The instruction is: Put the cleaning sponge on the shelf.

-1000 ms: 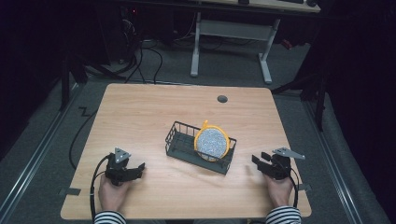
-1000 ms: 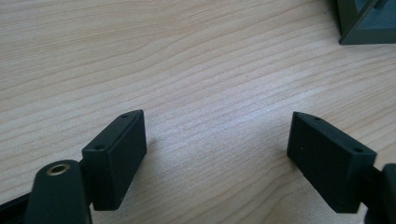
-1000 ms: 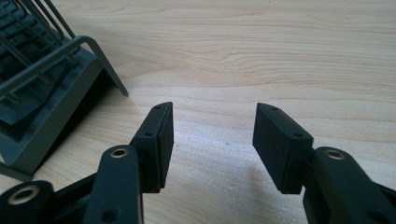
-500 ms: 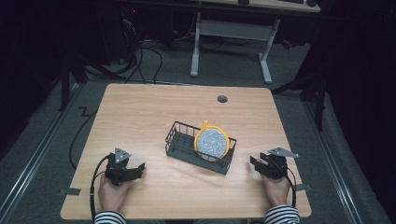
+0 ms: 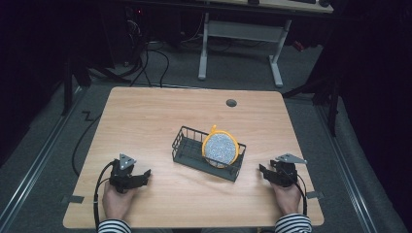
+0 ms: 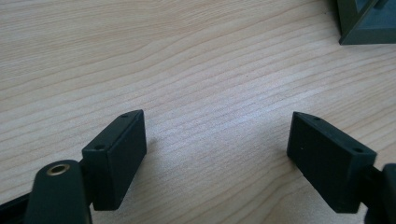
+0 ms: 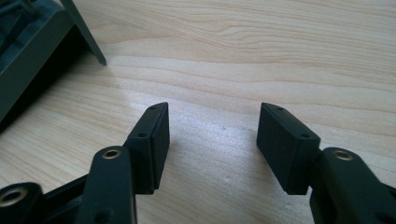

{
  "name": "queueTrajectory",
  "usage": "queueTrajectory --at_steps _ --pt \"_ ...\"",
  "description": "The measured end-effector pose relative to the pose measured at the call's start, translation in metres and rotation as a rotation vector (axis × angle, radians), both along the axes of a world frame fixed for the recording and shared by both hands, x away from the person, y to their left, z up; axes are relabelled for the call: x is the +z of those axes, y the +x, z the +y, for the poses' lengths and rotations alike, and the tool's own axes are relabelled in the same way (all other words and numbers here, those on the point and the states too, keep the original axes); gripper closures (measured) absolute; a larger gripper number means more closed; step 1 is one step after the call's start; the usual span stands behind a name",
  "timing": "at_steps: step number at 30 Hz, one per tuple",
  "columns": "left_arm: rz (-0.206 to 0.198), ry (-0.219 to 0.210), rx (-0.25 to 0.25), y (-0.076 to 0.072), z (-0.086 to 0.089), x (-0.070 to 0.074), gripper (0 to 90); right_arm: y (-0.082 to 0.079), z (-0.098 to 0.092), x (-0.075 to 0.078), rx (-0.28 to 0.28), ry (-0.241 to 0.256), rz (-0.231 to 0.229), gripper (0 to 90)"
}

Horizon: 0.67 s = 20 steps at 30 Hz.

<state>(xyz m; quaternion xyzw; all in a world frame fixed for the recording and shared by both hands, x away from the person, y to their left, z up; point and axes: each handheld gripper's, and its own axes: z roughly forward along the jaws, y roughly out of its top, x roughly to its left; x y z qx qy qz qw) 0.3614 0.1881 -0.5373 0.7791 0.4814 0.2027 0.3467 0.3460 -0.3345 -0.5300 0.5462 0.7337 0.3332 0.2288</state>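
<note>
Left gripper [image 6: 217,140] is sitting low over the table [image 5: 145,121], jaws spread wide, gripping nothing, only bare wood between them. Right gripper [image 7: 212,140] is doing the same with a narrower gap, also gripping nothing. Dark wire basket [image 5: 187,150] is lying between the two grippers, nearer the right one; its corner is poking into both gripper views. A speckled grey disc with an orange rim [image 5: 221,148] is standing upright inside the basket, at the end nearer the right gripper.

Plate [image 5: 221,149] upright in rack [image 5: 187,154], mid-table [image 5: 145,116]; tongs flanking.
</note>
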Motion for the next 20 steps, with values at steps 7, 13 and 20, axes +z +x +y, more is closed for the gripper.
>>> queueTrajectory --at_steps 7,13,20 --pt "0.0 0.0 0.0 0.0 0.0 0.0 20.2 -0.0004 0.0069 -0.0004 0.008 -0.049 -0.002 39.4" --pt "0.0 0.0 0.0 0.0 0.0 0.0 20.2 -0.0004 0.007 -0.0004 0.008 -0.05 -0.002 39.3" --pt "0.0 0.0 -0.001 0.0 -0.0001 -0.0001 20.0 -0.0004 0.007 -0.0004 0.008 -0.049 -0.002 39.1"
